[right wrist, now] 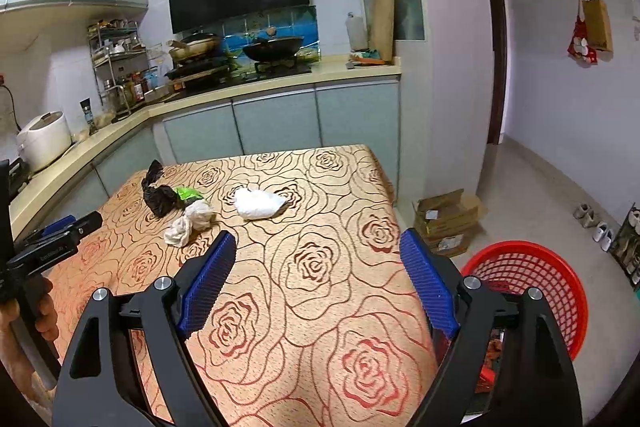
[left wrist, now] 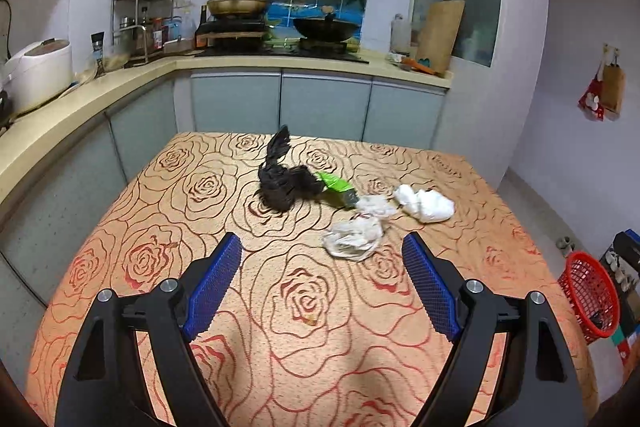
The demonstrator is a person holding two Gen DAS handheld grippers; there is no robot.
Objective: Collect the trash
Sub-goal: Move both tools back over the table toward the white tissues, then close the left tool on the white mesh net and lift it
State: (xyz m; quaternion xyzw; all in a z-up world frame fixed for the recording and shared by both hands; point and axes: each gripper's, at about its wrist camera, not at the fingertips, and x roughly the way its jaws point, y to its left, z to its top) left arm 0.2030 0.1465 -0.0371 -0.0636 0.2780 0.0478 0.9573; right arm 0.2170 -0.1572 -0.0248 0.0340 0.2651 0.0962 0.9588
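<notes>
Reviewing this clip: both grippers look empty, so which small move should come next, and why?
Probably ease the right gripper forward toward the white crumpled wad. Its fingers stand open and empty, the wad lies apart from the other trash, and the red basket sits beside that gripper.

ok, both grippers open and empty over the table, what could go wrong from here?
1. The crumpled tissues sit bunched against the green wrapper and black bag; one pinch may drag neighbours or take only part.
2. The red basket stands on the floor beyond the table edge; light trash could miss it.
3. The left gripper and right gripper may converge on the same cluster.
</notes>
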